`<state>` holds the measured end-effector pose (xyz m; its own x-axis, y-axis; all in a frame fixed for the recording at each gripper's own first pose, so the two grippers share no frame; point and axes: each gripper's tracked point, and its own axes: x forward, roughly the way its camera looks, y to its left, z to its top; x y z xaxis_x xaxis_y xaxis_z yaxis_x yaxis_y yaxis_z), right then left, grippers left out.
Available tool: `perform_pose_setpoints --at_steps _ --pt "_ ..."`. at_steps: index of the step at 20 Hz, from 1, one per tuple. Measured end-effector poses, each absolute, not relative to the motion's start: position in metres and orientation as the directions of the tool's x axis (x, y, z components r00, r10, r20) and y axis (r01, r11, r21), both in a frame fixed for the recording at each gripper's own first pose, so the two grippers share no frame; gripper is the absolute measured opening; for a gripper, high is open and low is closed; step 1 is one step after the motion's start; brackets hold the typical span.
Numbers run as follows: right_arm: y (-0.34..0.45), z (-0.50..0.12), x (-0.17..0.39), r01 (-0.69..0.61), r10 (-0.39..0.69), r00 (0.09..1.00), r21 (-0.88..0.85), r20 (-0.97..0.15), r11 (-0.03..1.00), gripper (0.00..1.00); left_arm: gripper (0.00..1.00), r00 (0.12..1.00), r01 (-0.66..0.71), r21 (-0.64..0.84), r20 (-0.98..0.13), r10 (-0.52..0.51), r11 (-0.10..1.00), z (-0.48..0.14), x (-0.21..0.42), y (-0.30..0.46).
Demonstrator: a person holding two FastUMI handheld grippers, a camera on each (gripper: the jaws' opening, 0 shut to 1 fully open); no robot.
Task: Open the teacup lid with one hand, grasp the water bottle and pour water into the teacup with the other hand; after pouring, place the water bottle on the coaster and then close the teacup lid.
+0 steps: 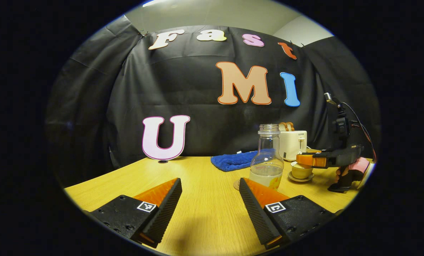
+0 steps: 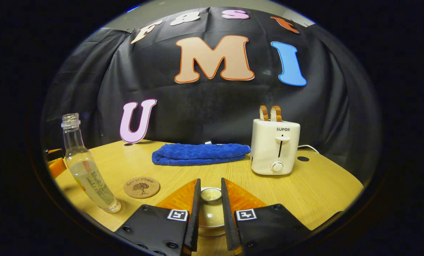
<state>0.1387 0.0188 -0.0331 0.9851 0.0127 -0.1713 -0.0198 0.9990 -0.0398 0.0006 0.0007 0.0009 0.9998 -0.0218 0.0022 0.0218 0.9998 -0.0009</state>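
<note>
Two views, taken in turn.

Left gripper view: the left tool (image 1: 210,199) hangs spread wide and empty over the bench (image 1: 205,220), aimed at the water bottle (image 1: 267,156), which stands upright, uncapped and part full. Beyond it, the right tool (image 1: 306,160) reaches over the teacup (image 1: 301,171) on its saucer (image 1: 299,179); a toaster (image 1: 293,144) and a blue towel (image 1: 233,160) stand behind.

Right gripper view: the right tool (image 2: 210,197) has narrowed its fingers about the teacup lid (image 2: 211,194); whether both press on it cannot be told. A sound lift likely needs a centred, level pinch on the knob, then a straight rise. The coaster (image 2: 142,187) lies just beside the bottle (image 2: 87,170). Open bench lies right of the cup; the near bench edge is close.
</note>
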Motion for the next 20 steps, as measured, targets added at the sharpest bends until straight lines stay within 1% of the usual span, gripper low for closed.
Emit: perform_pose_setpoints --at_steps 1,2,6,11,16,20 --pt "0.019 -0.033 0.139 -0.017 0.009 0.985 -0.042 -0.170 0.999 0.35 0.95 1.000 0.022 -0.001 0.002 -0.022 1.000 0.001 0.001 0.001" --pt "0.019 -0.032 0.139 -0.020 0.013 0.986 -0.041 -0.168 0.999 0.29 0.95 1.000 0.022 -0.001 0.003 -0.022 1.000 0.001 0.000 0.001" --pt "0.020 -0.024 0.134 -0.038 0.035 0.992 -0.021 -0.122 0.999 0.29 0.95 1.000 0.022 -0.001 0.002 -0.022 1.000 0.001 0.000 0.001" --pt "0.014 -0.015 0.122 -0.021 0.019 0.998 -0.021 -0.062 1.000 0.29 0.95 1.000 0.022 -0.002 0.002 -0.022 1.000 0.001 0.000 0.001" --pt "0.005 -0.005 0.094 -0.013 0.013 1.000 -0.004 -0.011 1.000 0.29 0.94 1.000 0.023 -0.001 0.003 -0.023 1.000 0.001 0.000 0.001" --pt "0.002 -0.005 0.071 -0.012 0.012 1.000 -0.003 -0.008 1.000 0.28 0.95 1.000 0.026 -0.002 0.003 -0.026 1.000 0.002 0.000 0.002"
